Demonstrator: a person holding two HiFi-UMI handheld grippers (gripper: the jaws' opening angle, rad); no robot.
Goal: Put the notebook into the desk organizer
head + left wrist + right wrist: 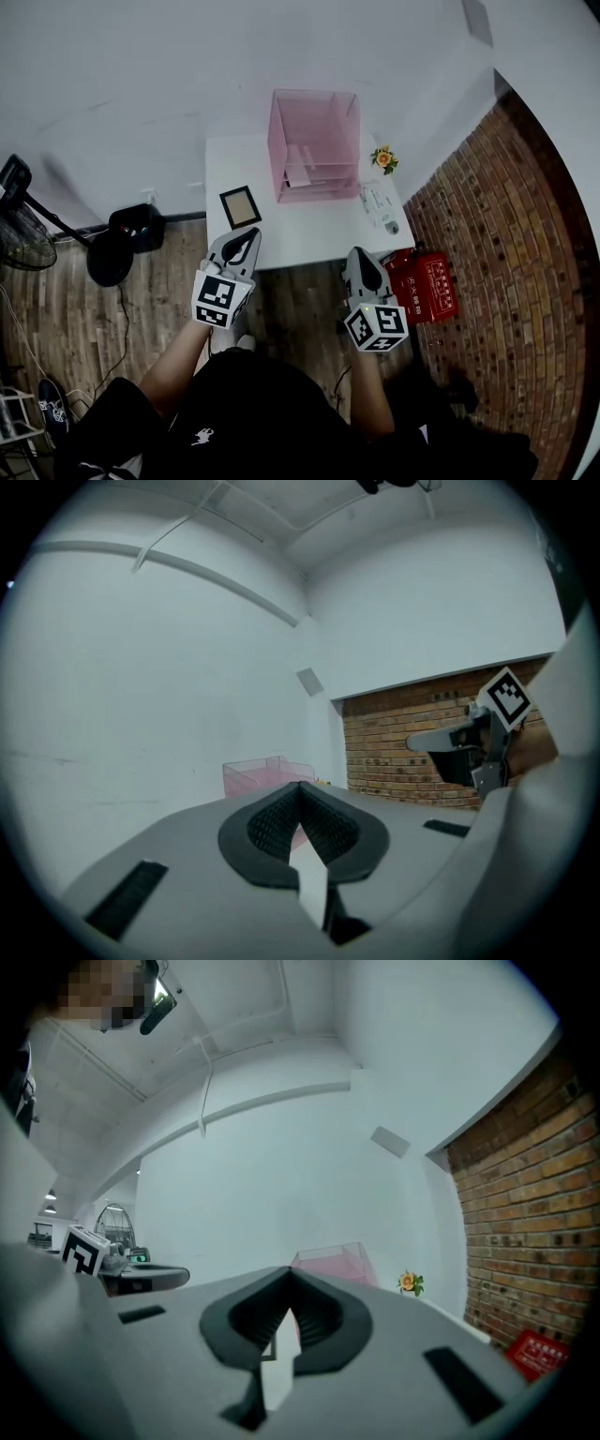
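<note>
A dark-covered notebook (241,206) lies flat on the near-left part of a white table (309,239), left of the pink desk organizer (314,141) and clear of it. Its long axis runs roughly away from the person, tilted slightly. The left gripper (249,236) hovers at the table's near edge just short of the notebook, which lies straight ahead of its tips. The right gripper (362,257) hangs off the front edge further right, well apart from it. The left hand therefore looks the likelier one for the pick-up. Both claws are closed with nothing between the pads, so the jaws would need to part first.

Only the head view shows the notebook plainly. The two gripper views look level across the table and catch the organizer's upper rim. The right one also takes in a small flower (410,1282), and the left one a brick wall (403,752).
</note>
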